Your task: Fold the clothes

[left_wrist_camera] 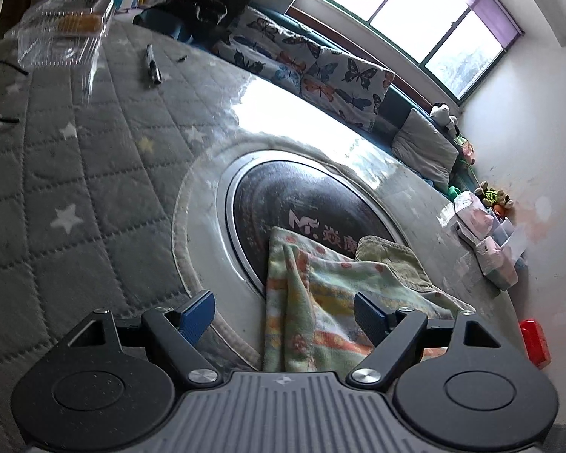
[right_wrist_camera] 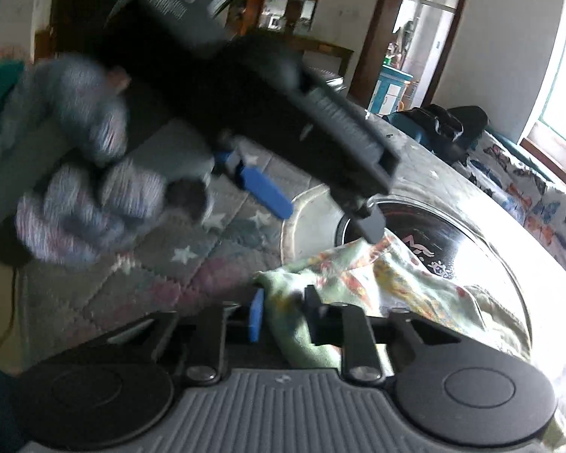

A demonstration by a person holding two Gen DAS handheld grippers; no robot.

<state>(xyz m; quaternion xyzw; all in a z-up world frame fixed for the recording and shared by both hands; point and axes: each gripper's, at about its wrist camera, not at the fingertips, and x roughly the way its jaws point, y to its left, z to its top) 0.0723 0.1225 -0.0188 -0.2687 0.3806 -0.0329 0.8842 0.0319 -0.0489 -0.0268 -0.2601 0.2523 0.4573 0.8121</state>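
Folding's barely begun: cloth (left_wrist_camera: 320, 302) lies bunched on table (left_wrist_camera: 94, 188). Our right gripper (right_wrist_camera: 283, 315) is pinched on its corner, left gripper (left_wrist_camera: 283, 311) spread wide, empty; all folds remain, we reckon.

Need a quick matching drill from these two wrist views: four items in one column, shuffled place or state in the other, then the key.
Items
1. left gripper
2. right gripper
3. clear plastic clamshell box
4. red object

Place or state
A. far end of the quilted star-print cover
B. fingers wide apart, nothing pinched
C. fingers closed on the floral cloth
D. table edge nearest the wall, beside the cloth

Pairs: 1-B, 2-C, 3-A, 4-D
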